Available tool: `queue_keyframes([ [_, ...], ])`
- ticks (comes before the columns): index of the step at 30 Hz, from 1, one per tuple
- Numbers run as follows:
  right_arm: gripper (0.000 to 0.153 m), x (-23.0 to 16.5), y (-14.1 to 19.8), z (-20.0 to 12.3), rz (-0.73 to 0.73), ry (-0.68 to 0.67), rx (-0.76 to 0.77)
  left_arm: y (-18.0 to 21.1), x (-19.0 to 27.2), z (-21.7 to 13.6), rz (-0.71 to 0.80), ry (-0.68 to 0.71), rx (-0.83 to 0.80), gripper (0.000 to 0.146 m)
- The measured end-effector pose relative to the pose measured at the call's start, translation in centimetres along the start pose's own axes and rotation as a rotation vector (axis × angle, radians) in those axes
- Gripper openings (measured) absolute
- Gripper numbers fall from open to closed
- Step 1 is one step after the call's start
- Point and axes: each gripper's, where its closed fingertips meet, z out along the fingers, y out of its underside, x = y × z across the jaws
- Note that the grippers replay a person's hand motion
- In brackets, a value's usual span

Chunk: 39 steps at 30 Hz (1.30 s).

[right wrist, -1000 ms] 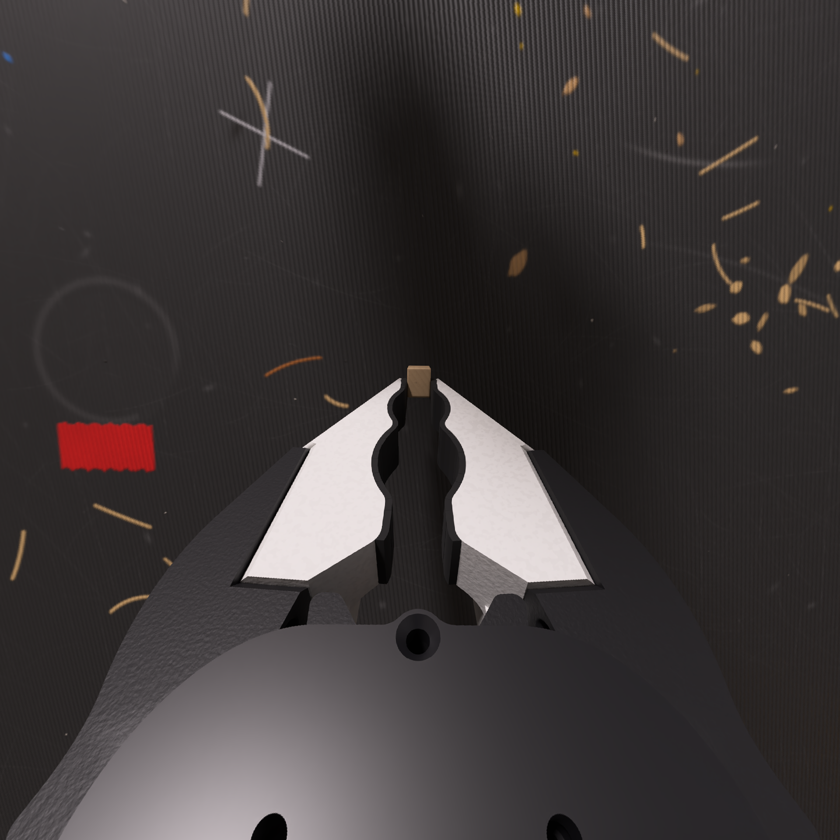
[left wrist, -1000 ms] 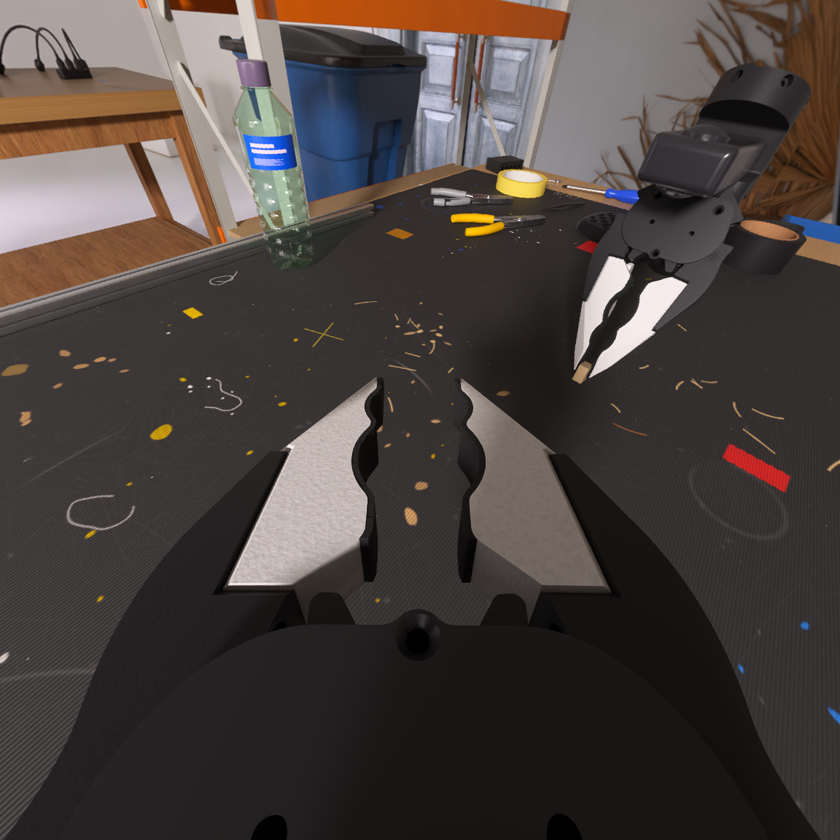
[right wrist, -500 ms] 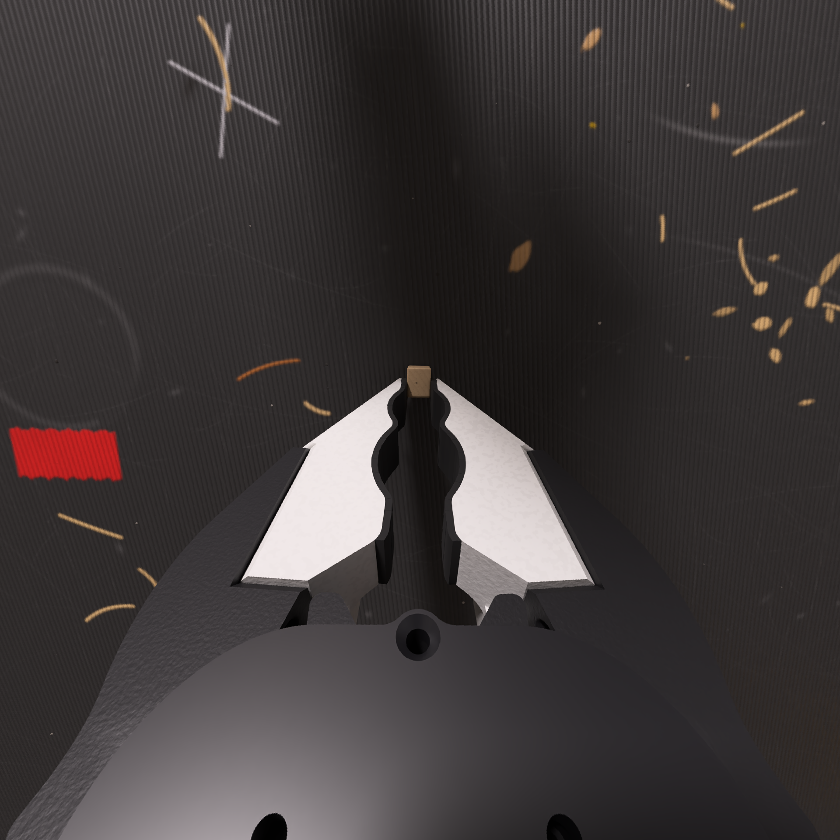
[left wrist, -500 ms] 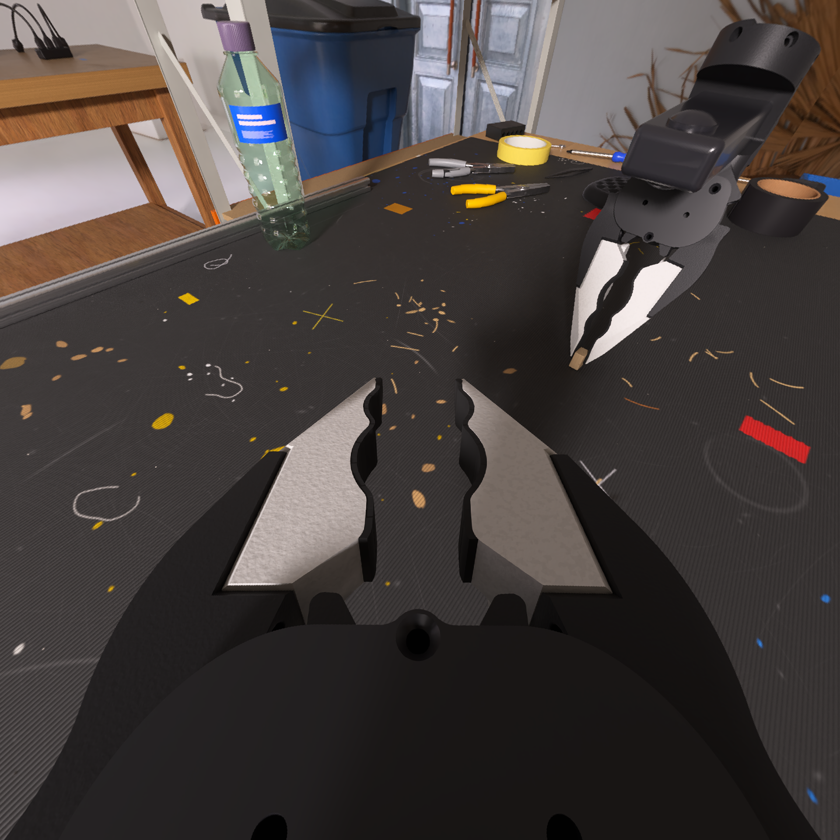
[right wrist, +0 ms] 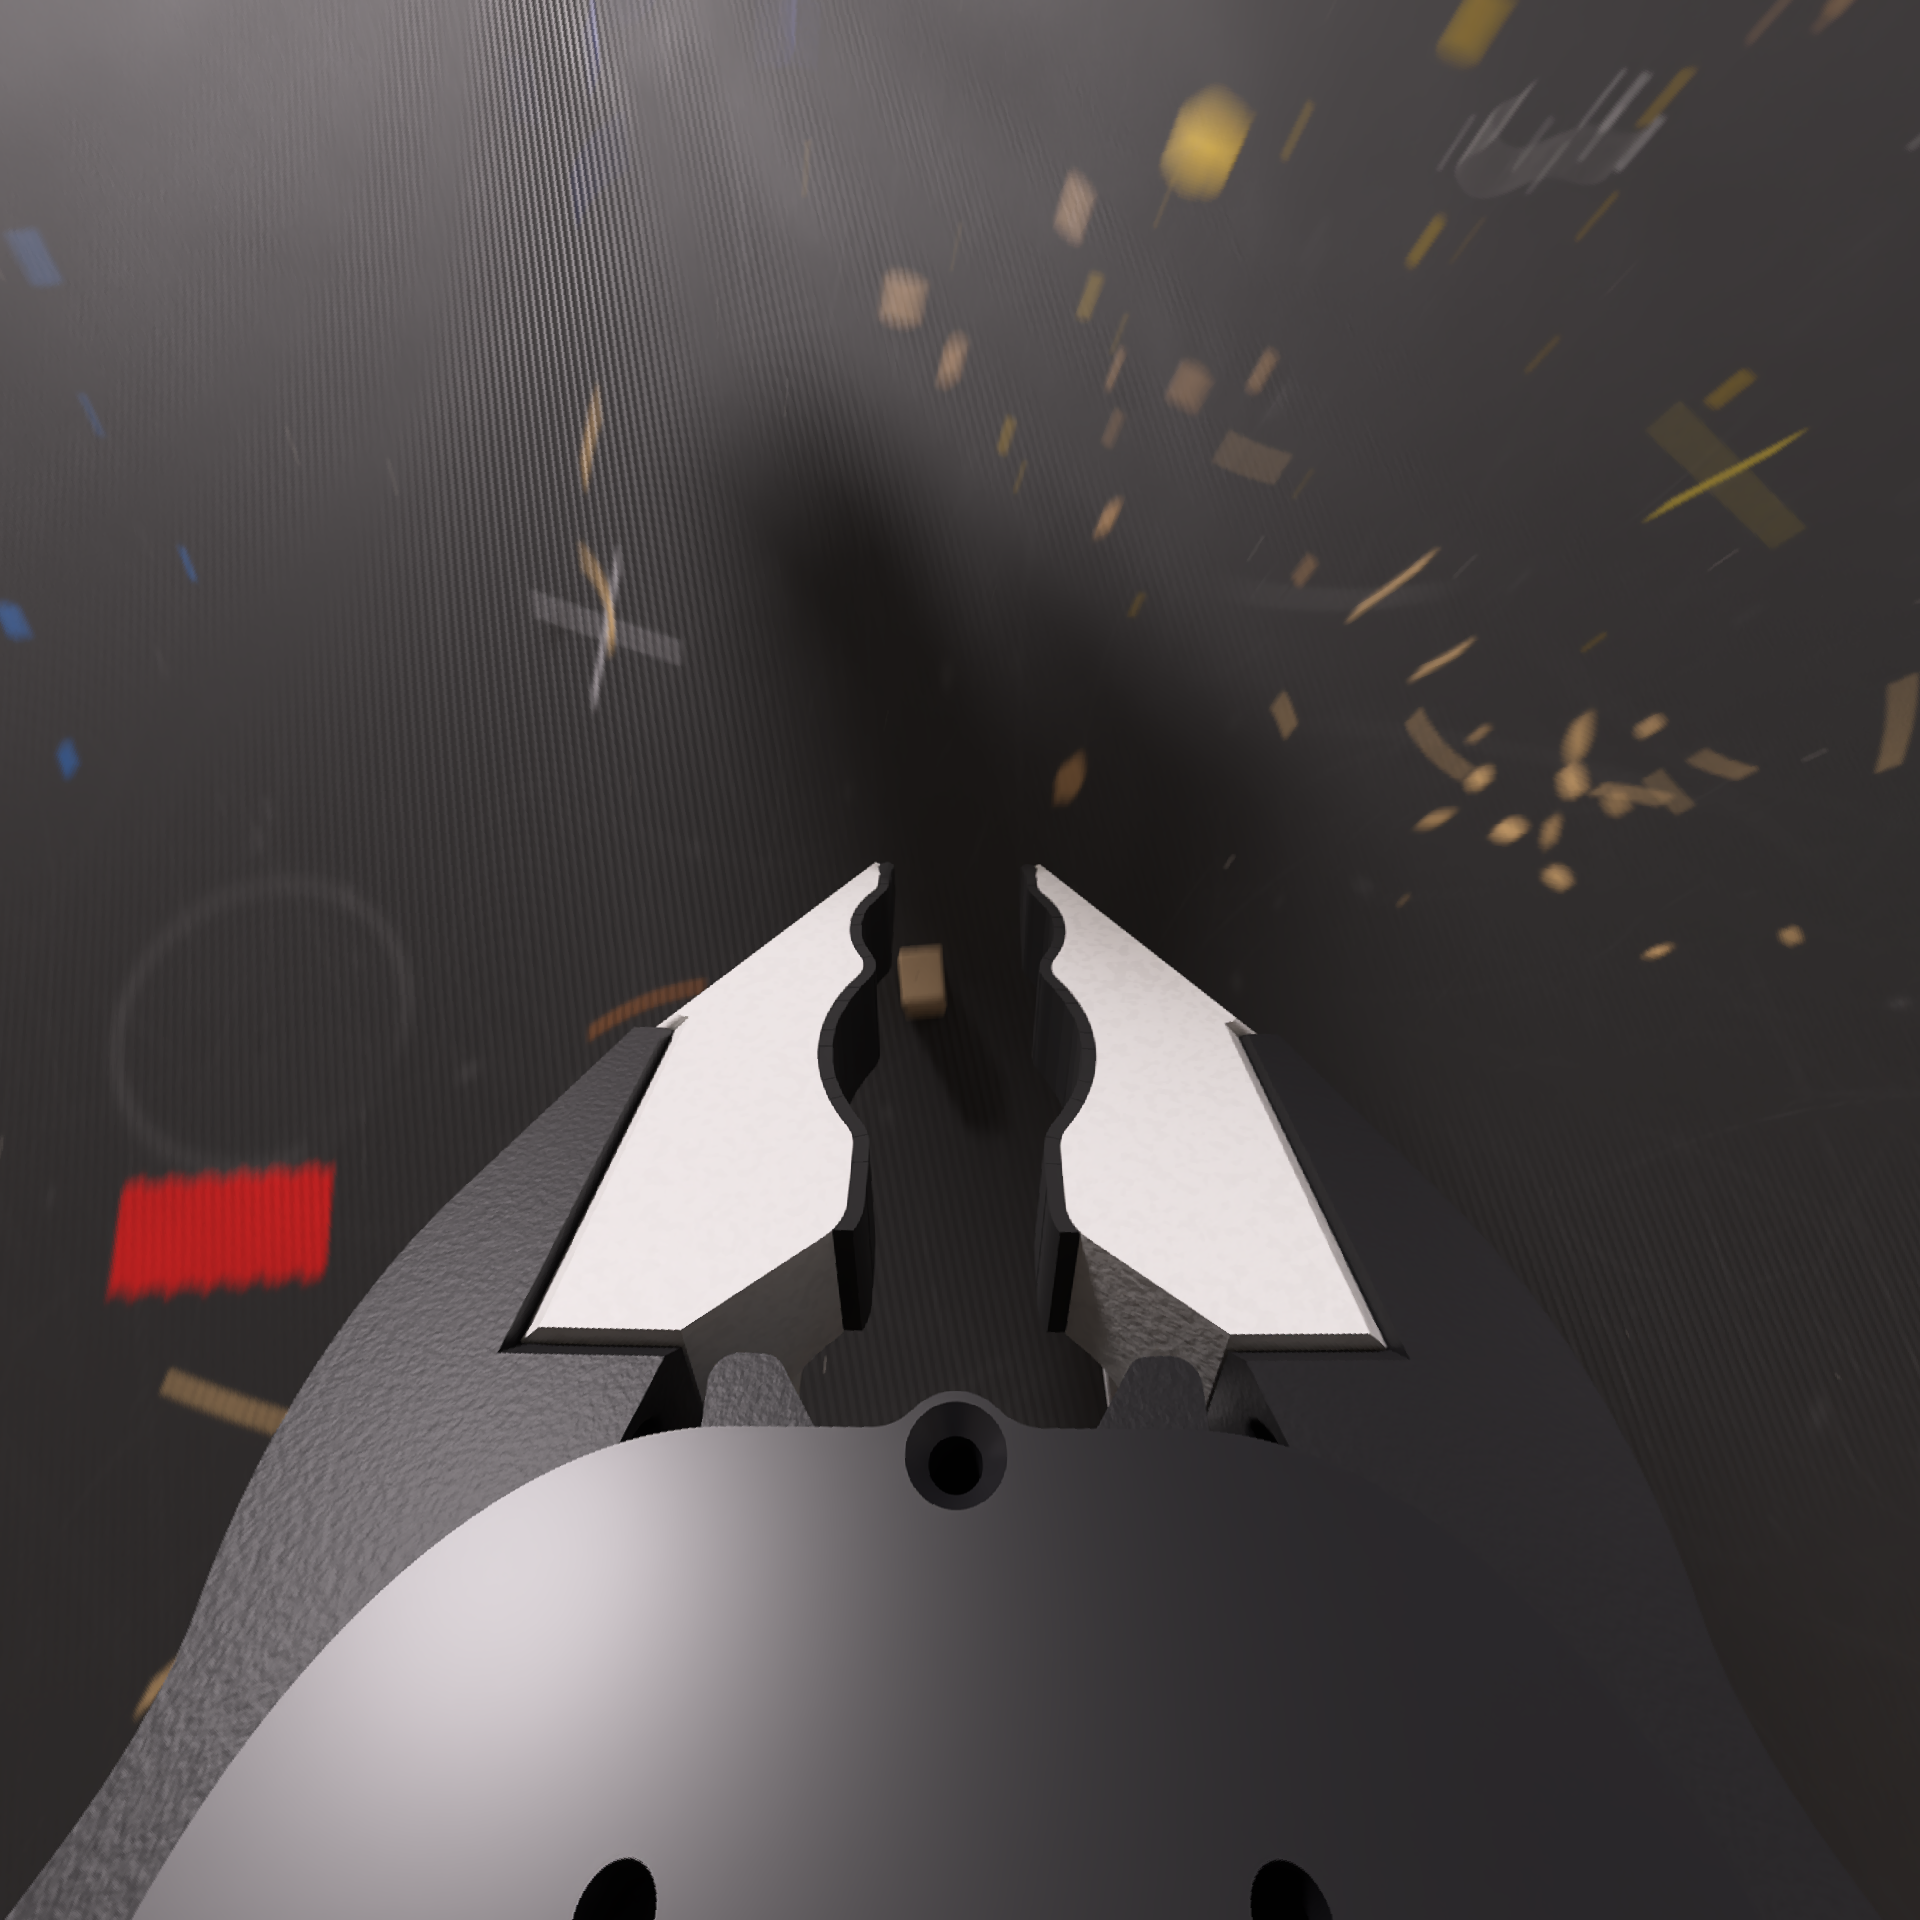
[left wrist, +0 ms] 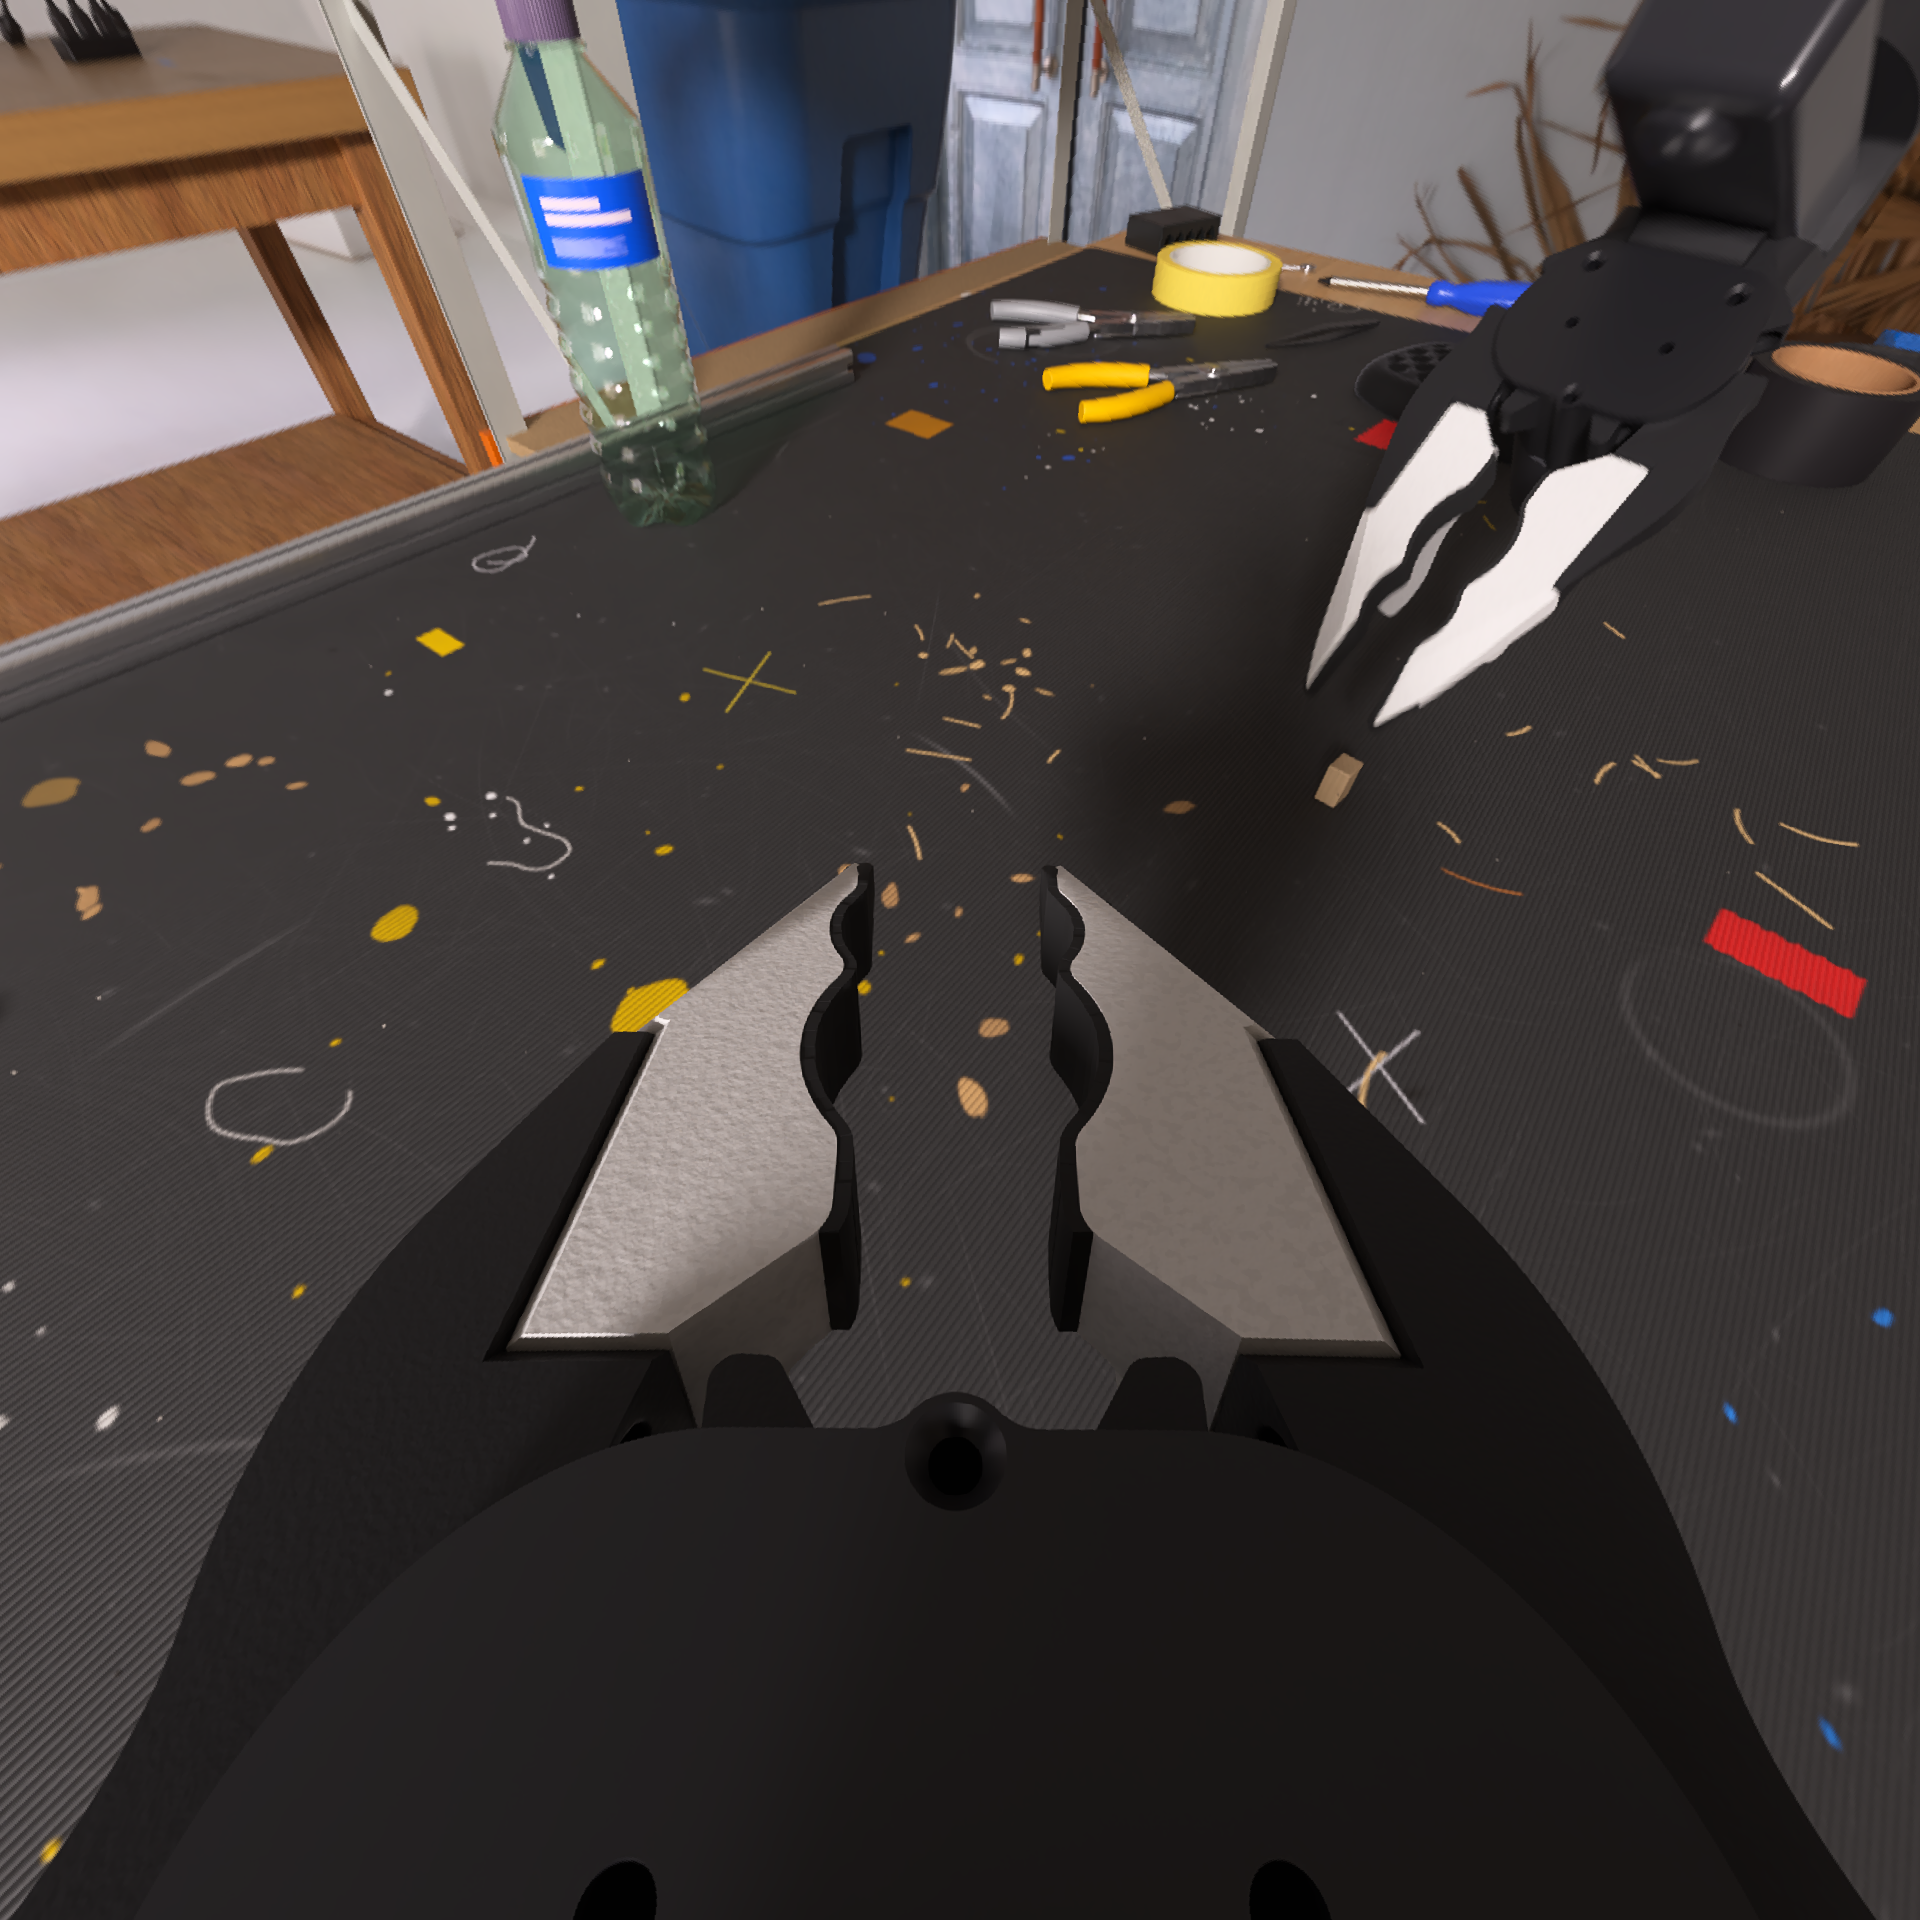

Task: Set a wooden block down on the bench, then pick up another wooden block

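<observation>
Left wrist view: wooden block (left wrist: pixel 1337 779) btwn pliers (left wrist: pixel 1143 387), red patch (left wrist: pixel 1784 961).

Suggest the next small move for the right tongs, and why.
Probably lift the right tongs straight up and clear. Their jaws are open, and the small tan wooden block lies free on the dark bench mat just below the tips. No second block shows in either view, so height should help the search.

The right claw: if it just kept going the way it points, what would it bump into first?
Most likely the small wooden block lying on the black bench mat. It shows between the open fingers of the right claw, nearer one finger, so that one might meet it first.
</observation>
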Motion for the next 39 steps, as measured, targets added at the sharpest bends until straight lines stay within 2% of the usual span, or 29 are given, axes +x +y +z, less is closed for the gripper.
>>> queue_keyframes([
  [5, 0.03, 2.4, -3.2, -3.9, 0.116, 0.146, 0.62, -0.3, -2.4, -1.1, 0.019, -0.026, -0.072, 0.032],
  [8, 0.03, 3.0, -3.9, -6.4, 0.148, 0.19, 0.817, -1.9, -6.7, -2.8, 0.1, -0.12, -0.13, 0.033],
  [10, 0.029, 3.1, -3.9, -7.3, 0.152, 0.211, 0.883, -2.9, -10.1, -3.6, 0.113, -0.128, -0.18, 0.033],
  [14, 0.029, 2.8, -3.9, -7.5, 0.155, 0.21, 0.914, -2.6, -19.8, -3.6, 0.064, -0.252, -0.38, 0.029],
  [17, 0.028, 2.8, -3.8, -7.4, 0.152, 0.215, 0.905, -0.2, -26.3, -1.9, -0.116, -0.333, -0.562, 0.024],
  [20, 0.028, 3.0, -3.8, -7.5, 0.164, 0.215, 0.908, 3.3, -30.4, 0.1, -0.3, -0.369, -0.723, 0.023],
  [22, 0.028, 3.0, -3.8, -7.6, 0.172, 0.213, 0.919, 5.3, -31.6, 1.6, -0.404, -0.365, -0.783, 0.023],
  [25, 0.028, 3.1, -3.7, -7.8, 0.183, 0.214, 0.935, 7.6, -32.6, 2.7, -0.464, -0.409, -0.867, 0.023],
  [32, 0.028, 3.0, -3.7, -7.9, 0.173, 0.217, 0.938, 9.2, -33.4, 3.3, -0.451, -0.528, -0.947, 0.02],
  [36, 0.028, 2.9, -3.7, -8.0, 0.167, 0.213, 0.945, 9.3, -33.4, 4.0, -0.473, -0.536, -0.92, 0.024],
  [39, 0.028, 2.7, -3.7, -8.1, 0.158, 0.216, 0.952, 9.4, -33.8, 4.1, -0.475, -0.556, -0.906, 0.019],
])
